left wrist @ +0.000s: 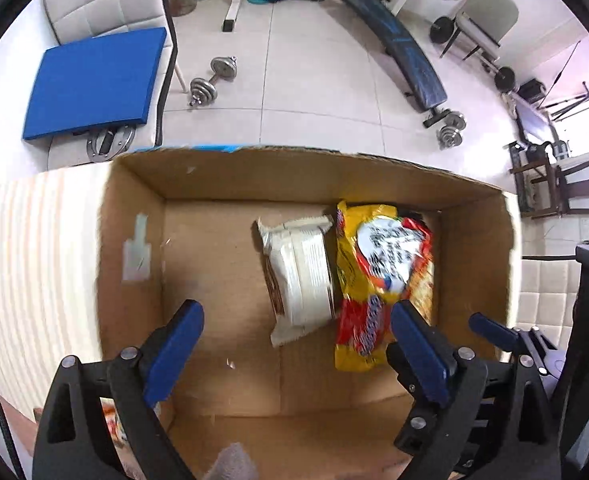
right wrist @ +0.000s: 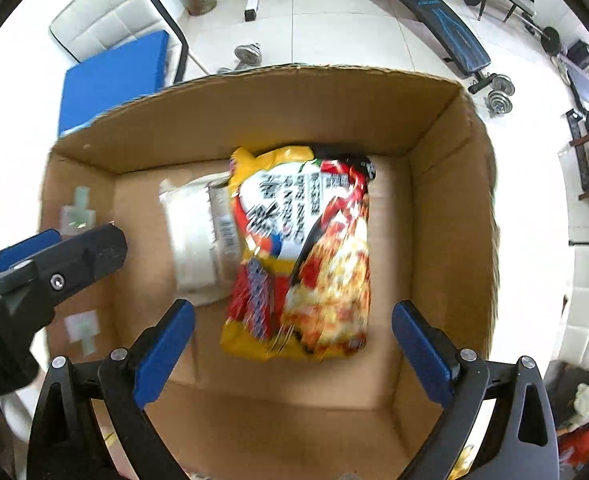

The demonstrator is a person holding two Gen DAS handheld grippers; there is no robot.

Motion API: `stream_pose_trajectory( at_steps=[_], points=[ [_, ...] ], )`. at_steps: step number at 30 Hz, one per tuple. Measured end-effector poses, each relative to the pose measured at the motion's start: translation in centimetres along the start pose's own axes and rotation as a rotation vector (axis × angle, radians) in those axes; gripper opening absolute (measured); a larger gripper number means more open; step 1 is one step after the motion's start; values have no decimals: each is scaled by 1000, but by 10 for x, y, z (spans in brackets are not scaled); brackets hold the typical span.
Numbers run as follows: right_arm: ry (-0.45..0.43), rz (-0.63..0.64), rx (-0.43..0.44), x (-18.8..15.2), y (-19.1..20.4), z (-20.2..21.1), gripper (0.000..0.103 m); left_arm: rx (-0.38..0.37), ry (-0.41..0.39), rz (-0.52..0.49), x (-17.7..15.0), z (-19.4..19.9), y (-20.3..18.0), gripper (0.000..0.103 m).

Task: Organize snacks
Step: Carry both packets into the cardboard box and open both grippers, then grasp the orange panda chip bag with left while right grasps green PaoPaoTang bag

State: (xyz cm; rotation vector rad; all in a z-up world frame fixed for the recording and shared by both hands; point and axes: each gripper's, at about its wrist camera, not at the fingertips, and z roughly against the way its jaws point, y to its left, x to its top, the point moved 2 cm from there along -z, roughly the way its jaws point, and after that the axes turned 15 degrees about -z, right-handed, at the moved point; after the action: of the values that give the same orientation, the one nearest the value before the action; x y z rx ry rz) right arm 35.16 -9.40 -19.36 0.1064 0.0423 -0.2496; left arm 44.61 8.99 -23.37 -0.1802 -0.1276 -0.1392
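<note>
1. Snacks are both down in the cardboard box [left wrist: 474, 248]: a yellow noodle packet [right wrist: 298, 256] lying flat along the right side, and a white wrapped snack [left wrist: 302, 276] tucked touching its left edge. Packing them side by side looks deliberate, since it leaves the left half of the floor free.
2. Left gripper [left wrist: 294, 356] hangs over the box with jaws wide apart and nothing between them. Right gripper [right wrist: 290, 356] is the same, spread and empty above the packet.
3. Around it: dumbbell [left wrist: 213, 80], sit-up bench [left wrist: 398, 48] and blue cushion [left wrist: 94, 80] on a chair, all off the table. Only the box walls would get in the way of reaching in.
</note>
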Motion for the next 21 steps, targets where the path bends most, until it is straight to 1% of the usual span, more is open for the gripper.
stream_pose_trajectory(
  at_steps=[2, 5, 6, 8, 9, 11, 12, 13, 14, 15, 16, 19, 21],
  points=[
    [-4, -22, 35, -11, 5, 5, 101, -13, -32, 5, -11, 18, 3, 96],
    [-28, -47, 88, -36, 6, 21, 101, 11, -80, 4, -35, 43, 5, 96],
    [-33, -57, 102, -44, 5, 23, 101, 23, -93, 3, -47, 53, 6, 96],
    [-38, -71, 134, -74, 1, 33, 101, 56, -111, 0, -75, 67, 9, 96],
    [-37, -80, 141, -79, 1, 29, 101, 75, -118, 4, -92, 73, 10, 96],
    [-13, -96, 158, -112, -3, 24, 101, 122, -118, 15, -127, 77, 12, 96],
    [7, -104, 166, -128, -4, 19, 101, 140, -116, 18, -140, 77, 11, 96],
    [36, -116, 169, -149, -6, 13, 101, 174, -109, 24, -159, 75, 13, 96],
    [79, -123, 172, -171, -8, 1, 101, 206, -101, 22, -177, 72, 14, 96],
    [106, -132, 176, -185, -9, -5, 101, 228, -89, 22, -191, 67, 14, 96],
    [148, -150, 178, -204, -13, -21, 101, 245, -64, 26, -206, 59, 17, 96],
    [260, -218, 185, -234, -22, -65, 95, 239, 9, 30, -241, 31, 20, 96],
    [304, -258, 172, -251, -27, -91, 90, 240, 50, 26, -256, 12, 20, 96]
  ],
)
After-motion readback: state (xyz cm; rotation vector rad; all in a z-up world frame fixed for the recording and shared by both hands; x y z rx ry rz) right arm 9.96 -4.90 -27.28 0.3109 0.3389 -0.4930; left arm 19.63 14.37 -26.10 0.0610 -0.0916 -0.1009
